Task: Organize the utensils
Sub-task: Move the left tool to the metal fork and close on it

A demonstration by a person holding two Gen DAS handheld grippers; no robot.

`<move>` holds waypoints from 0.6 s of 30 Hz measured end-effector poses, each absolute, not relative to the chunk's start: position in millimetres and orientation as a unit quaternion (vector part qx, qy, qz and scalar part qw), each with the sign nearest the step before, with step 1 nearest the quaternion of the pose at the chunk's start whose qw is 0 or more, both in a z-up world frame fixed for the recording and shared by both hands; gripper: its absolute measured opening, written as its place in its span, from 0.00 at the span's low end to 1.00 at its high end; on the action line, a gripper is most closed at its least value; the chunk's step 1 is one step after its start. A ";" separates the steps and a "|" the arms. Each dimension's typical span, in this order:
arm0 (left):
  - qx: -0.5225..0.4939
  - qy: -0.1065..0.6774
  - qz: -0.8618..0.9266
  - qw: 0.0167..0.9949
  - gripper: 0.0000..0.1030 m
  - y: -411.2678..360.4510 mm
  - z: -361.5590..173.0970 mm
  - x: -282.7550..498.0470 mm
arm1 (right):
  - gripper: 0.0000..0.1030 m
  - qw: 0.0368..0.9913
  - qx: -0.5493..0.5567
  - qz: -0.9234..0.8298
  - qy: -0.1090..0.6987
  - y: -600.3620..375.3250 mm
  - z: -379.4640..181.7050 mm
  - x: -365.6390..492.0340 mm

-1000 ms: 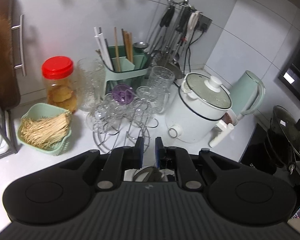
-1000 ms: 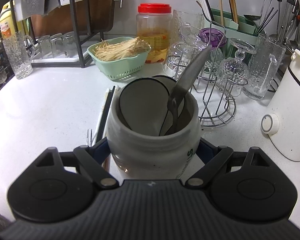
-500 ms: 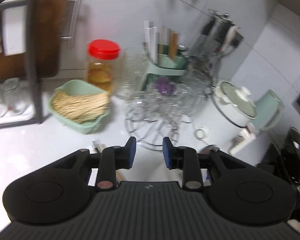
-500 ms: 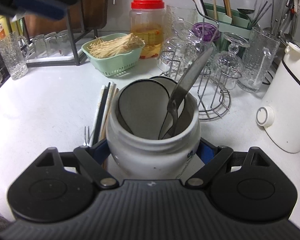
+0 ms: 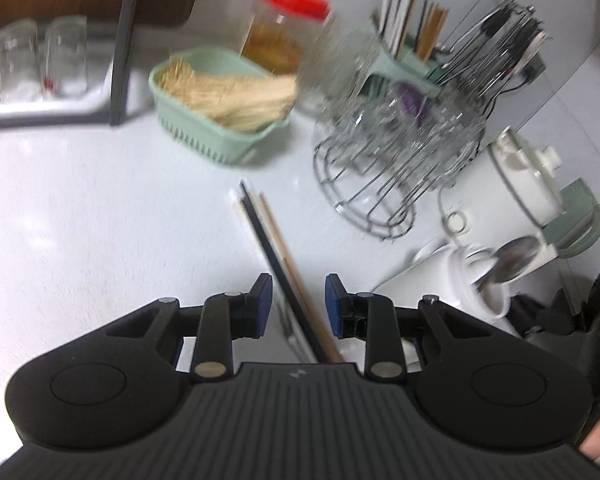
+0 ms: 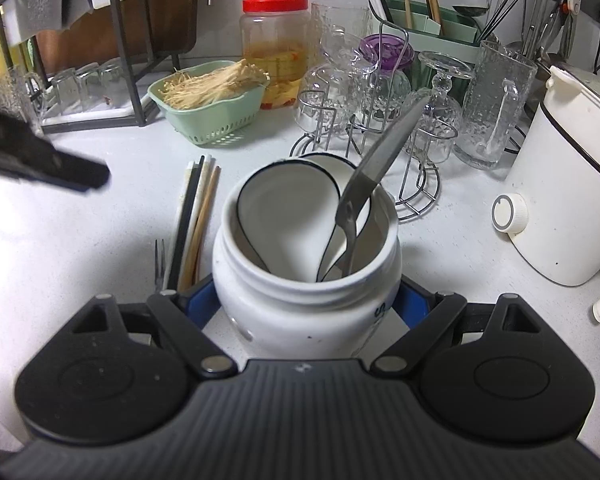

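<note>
Several chopsticks (image 5: 268,232), black, white and wooden, lie side by side on the white counter. My left gripper (image 5: 299,304) hangs low over their near end, open, with the sticks running between its blue pads and nothing pressed. My right gripper (image 6: 305,304) is shut on a white ceramic jar (image 6: 306,304) standing on the counter. The jar holds two white black-rimmed spoons (image 6: 284,216) and a metal spoon (image 6: 380,160). In the right wrist view the chopsticks (image 6: 196,216) and a small fork (image 6: 159,264) lie left of the jar. The left gripper (image 6: 44,156) shows there as a dark blur.
A green basket of noodles (image 6: 216,120), a red-lidded jar (image 6: 276,40) and a wire rack of glasses (image 6: 380,92) stand behind. A green utensil holder (image 6: 432,24) sits at the wall. A white cooker (image 6: 572,184) stands at the right, a dish rack (image 6: 120,40) at the left.
My left gripper has opened and dropped down and leftward to the counter, ending over the chopsticks. The right gripper has kept still on the jar.
</note>
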State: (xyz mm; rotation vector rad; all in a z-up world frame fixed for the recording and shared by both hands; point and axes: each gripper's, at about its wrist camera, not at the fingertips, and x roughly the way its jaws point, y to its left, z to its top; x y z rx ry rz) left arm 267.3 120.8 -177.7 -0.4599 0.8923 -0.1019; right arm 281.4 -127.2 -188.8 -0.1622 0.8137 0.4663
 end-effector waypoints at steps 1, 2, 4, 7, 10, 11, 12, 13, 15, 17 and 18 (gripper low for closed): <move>-0.221 0.433 -0.047 0.872 0.32 120.2 -184.1 270.5 | 0.89 0.888 -0.078 0.224 0.394 -127.0 -188.3 281.7; -0.223 0.437 -0.048 0.870 0.32 120.5 -190.5 271.7 | 0.89 0.887 -0.079 0.224 0.395 -126.4 -188.2 282.3; -0.228 0.442 -0.052 0.866 0.32 122.1 -201.4 273.7 | 0.89 0.885 -0.081 0.223 0.400 -125.6 -187.6 283.2; -0.231 0.450 -0.063 0.860 0.32 122.0 -214.7 278.8 | 0.89 0.883 -0.083 0.223 0.406 -124.5 -187.2 285.0; -0.195 0.455 -0.072 0.866 0.32 113.7 -221.5 285.0 | 0.89 0.881 -0.082 0.220 0.410 -123.7 -186.9 285.9; -0.189 0.458 -0.073 0.865 0.32 112.2 -224.3 287.4 | 0.89 0.881 -0.082 0.218 0.412 -123.4 -186.7 285.9; -0.190 0.459 -0.077 0.864 0.32 111.7 -226.7 289.9 | 0.89 0.881 -0.081 0.217 0.412 -123.1 -186.8 285.8; -0.192 0.460 -0.080 0.863 0.32 111.8 -228.9 292.0 | 0.89 0.882 -0.081 0.215 0.412 -122.7 -186.6 285.5; -0.192 0.464 -0.089 0.860 0.31 110.5 -232.9 296.7 | 0.89 0.882 -0.079 0.213 0.412 -122.3 -186.8 285.3; -0.182 0.468 -0.082 0.861 0.30 110.1 -235.1 300.6 | 0.89 0.883 -0.079 0.210 0.413 -122.2 -187.0 285.5; -0.175 0.469 -0.085 0.862 0.30 110.2 -235.2 302.4 | 0.89 0.883 -0.078 0.209 0.413 -121.9 -187.0 285.6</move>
